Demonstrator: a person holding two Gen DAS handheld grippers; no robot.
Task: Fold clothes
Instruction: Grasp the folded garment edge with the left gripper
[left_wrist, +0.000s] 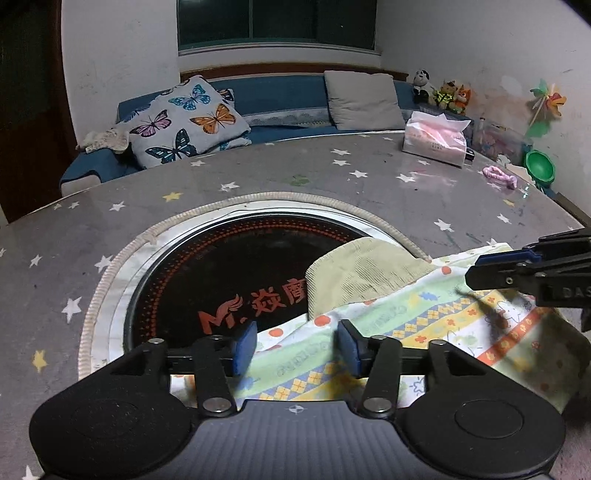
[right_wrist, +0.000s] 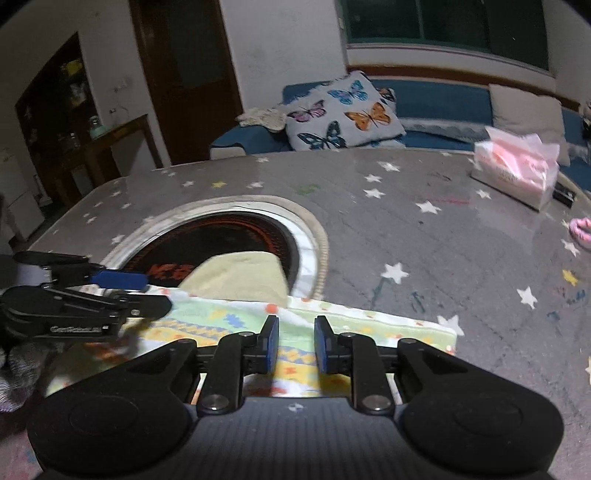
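Observation:
A small patterned child's garment (left_wrist: 417, 325) with a pale green ribbed cuff (left_wrist: 365, 273) lies flat on the grey star-print table, its cuff end over the round black heater plate (left_wrist: 221, 280). My left gripper (left_wrist: 297, 347) is open just above the garment's near left part. My right gripper (right_wrist: 296, 343) is open just above the garment (right_wrist: 332, 325) near its right end. The right gripper also shows in the left wrist view (left_wrist: 517, 269), and the left gripper in the right wrist view (right_wrist: 122, 291). Neither holds cloth.
The table (right_wrist: 443, 251) carries a pink tissue pack (left_wrist: 436, 138), a pink hair tie (left_wrist: 498, 176) and a green bowl (left_wrist: 540, 169) at the far right. A blue sofa with a butterfly pillow (left_wrist: 184, 122) stands behind. A dark wooden door (right_wrist: 184, 74) is far left.

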